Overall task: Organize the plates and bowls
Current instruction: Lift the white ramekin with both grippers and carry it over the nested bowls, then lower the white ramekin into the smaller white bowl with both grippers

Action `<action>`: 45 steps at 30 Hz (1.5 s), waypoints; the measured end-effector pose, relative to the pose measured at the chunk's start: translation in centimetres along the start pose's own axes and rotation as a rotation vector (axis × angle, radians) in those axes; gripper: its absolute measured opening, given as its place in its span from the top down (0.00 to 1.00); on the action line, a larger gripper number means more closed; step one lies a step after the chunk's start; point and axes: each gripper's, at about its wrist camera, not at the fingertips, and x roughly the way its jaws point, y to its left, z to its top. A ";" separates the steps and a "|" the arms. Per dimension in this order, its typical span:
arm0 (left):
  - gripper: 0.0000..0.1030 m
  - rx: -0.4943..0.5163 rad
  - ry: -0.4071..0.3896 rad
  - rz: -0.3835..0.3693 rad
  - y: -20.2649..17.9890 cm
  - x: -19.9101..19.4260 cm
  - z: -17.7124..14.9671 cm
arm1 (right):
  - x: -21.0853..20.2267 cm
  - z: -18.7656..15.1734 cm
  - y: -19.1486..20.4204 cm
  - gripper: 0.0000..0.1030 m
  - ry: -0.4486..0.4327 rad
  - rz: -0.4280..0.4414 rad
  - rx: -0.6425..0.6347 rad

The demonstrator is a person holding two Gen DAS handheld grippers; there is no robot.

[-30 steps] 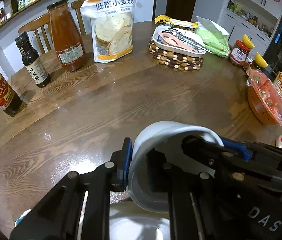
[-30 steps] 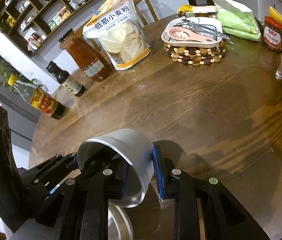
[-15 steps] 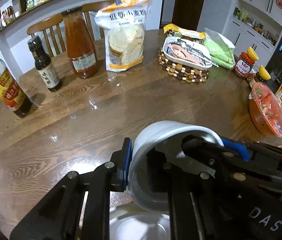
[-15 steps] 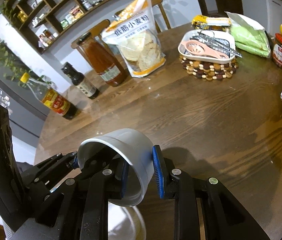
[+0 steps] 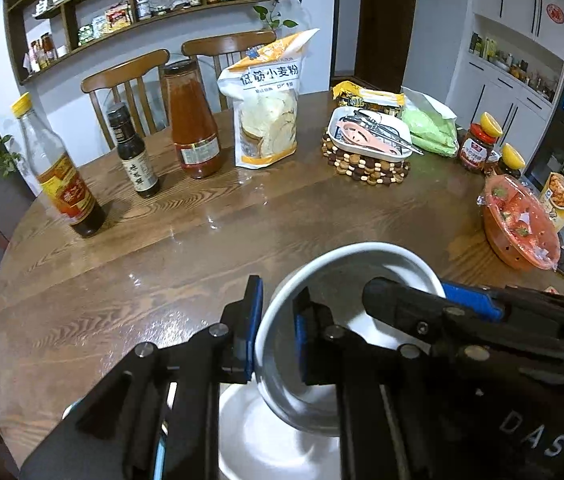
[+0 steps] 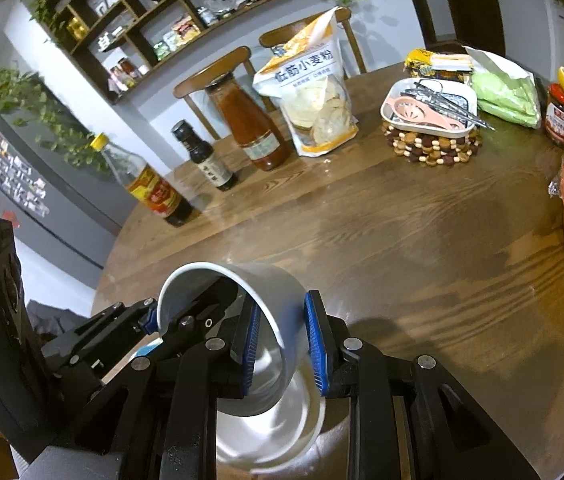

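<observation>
Left wrist view: the left claw (image 5: 275, 334) pinches the near-left wall of a white bowl (image 5: 346, 276), one blue pad outside the rim and one inside, and the bowl hangs tilted with its mouth turned toward the camera. The right claw (image 5: 438, 300) comes in from the right of the bowl and pinches its opposite wall, a blue pad showing outside the rim. Directly below the bowl, partly hidden by the claw frames, lies another white dish (image 5: 265, 440); whether the two touch cannot be told. Both sit over the near edge of the round wooden worktop (image 5: 241, 240). Right wrist view: the right claw (image 6: 279, 346) pinches the bowl (image 6: 269, 296) between its two blue pads, while the left claw (image 6: 153, 318) grips the rim on the bowl's left side. Well beyond the bowl stand a yellow-capped bottle (image 5: 59, 176), a dark sauce bottle (image 5: 133, 152), a red sauce jar (image 5: 191, 124) and a flour bag (image 5: 267, 108). Right of the bowl rests a basket of strawberries (image 5: 520, 224).
</observation>
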 end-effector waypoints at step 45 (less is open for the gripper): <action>0.89 -0.097 0.233 0.055 0.8 0.7 -5.9 | 4.9 -5.2 -0.1 0.74 0.306 0.049 -0.004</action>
